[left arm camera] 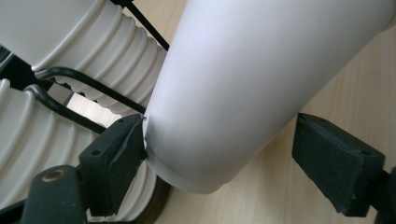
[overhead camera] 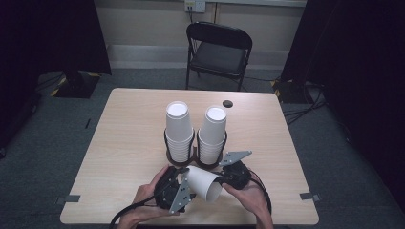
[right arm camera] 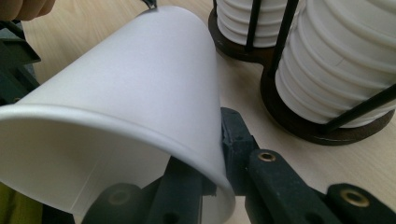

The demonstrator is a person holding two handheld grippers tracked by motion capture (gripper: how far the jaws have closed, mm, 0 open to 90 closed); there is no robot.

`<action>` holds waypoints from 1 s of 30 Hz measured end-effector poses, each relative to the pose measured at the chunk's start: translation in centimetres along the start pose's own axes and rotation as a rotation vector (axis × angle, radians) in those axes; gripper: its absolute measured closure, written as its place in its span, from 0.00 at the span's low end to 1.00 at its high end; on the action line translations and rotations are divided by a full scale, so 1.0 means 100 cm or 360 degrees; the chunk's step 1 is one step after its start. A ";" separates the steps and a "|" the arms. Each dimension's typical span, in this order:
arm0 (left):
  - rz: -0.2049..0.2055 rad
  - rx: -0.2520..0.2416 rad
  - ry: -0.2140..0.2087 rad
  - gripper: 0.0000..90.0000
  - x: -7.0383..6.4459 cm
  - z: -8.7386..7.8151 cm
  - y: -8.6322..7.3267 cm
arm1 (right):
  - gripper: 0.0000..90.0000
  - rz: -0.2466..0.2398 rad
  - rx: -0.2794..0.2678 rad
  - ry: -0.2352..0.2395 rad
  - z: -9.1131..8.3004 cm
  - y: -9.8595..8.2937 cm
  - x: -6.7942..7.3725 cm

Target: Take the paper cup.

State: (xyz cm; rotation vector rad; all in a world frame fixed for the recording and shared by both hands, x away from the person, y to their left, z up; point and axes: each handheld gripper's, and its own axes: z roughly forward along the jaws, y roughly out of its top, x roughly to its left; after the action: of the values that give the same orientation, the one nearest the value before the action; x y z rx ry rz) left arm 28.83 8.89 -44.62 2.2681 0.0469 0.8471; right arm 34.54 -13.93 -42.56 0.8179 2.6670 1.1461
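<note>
High view | wood table (overhead camera: 124, 143), grey carpet (overhead camera: 52, 143) | right tool (overhead camera: 223, 180) pinches cup (overhead camera: 203, 182) rim

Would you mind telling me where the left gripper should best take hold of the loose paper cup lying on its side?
Probably at the narrow closed base. The paper cup lies sideways, its open rim pinched in the right gripper, so the base end points toward the left gripper. Come in from that end with one of the fingers on each side of the base, where the bottom disc stiffens the wall.
</note>
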 end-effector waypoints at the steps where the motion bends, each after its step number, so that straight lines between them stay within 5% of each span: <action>1: 0.0000 0.0000 0.0000 0.17 0.000 0.000 0.000 | 0.96 0.0000 0.0000 0.0000 0.000 0.000 0.000; 16: 0.0305 0.0120 0.0008 0.16 -0.008 0.007 0.018 | 0.96 0.0014 -0.0066 0.0065 0.003 -0.003 -0.001; 30: 0.0339 0.0128 0.0024 0.16 -0.013 0.012 0.025 | 0.97 0.0052 -0.0116 0.0109 0.008 -0.001 -0.002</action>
State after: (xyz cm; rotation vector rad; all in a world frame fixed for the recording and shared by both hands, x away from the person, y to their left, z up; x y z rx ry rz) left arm 27.99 5.88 -44.42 2.3716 -0.1594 0.9882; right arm 34.86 -13.60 -43.22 0.8278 2.6573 1.2936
